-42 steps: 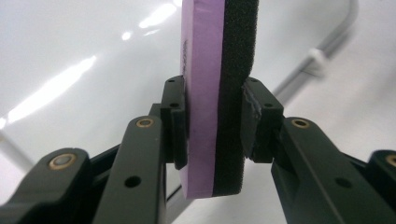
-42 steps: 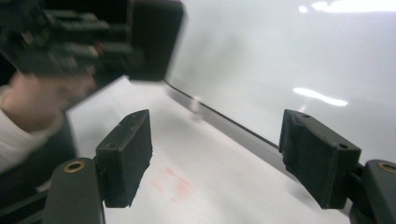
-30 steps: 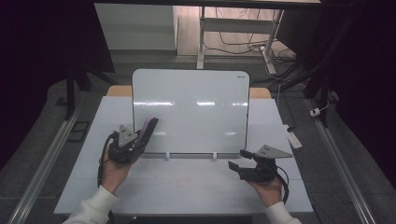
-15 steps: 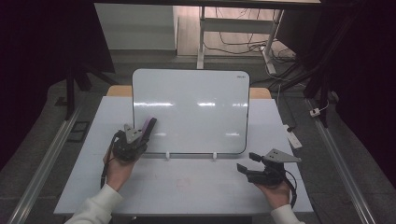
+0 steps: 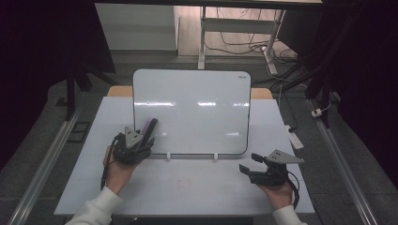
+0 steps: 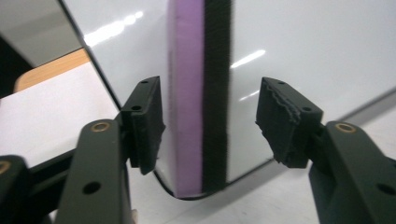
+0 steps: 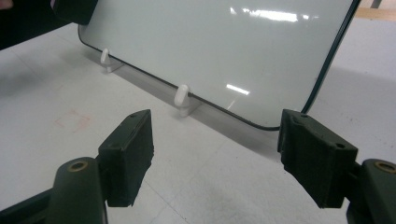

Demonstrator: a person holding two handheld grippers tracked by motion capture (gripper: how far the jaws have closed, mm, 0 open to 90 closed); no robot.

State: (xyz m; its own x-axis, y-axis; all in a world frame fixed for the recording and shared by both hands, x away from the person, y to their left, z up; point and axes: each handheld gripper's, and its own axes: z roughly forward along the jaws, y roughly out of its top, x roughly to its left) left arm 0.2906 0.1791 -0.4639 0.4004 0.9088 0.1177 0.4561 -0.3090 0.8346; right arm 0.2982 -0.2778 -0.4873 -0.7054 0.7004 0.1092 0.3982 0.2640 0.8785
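No text can be read; the small mark on the whiteboard's point(image 5: 191, 112) corner is too blurred.

- room's pretty dim, both sides of the high view just go black
- white worktop point(image 5: 197, 192) in the middle, with a wooden edge point(image 5: 261, 93) peeking out at its far corners
- grey floor point(image 5: 42, 126) all around it, metal rails point(image 5: 44, 164) running along both sides
- behind it there's a white panel point(image 5: 136, 26) and a lit patch of wood floor point(image 5: 225, 28) with a white desk leg point(image 5: 202, 33)
- loose cables point(image 5: 244, 40) lying back there
- white power strip point(image 5: 296, 138) on the floor to the right
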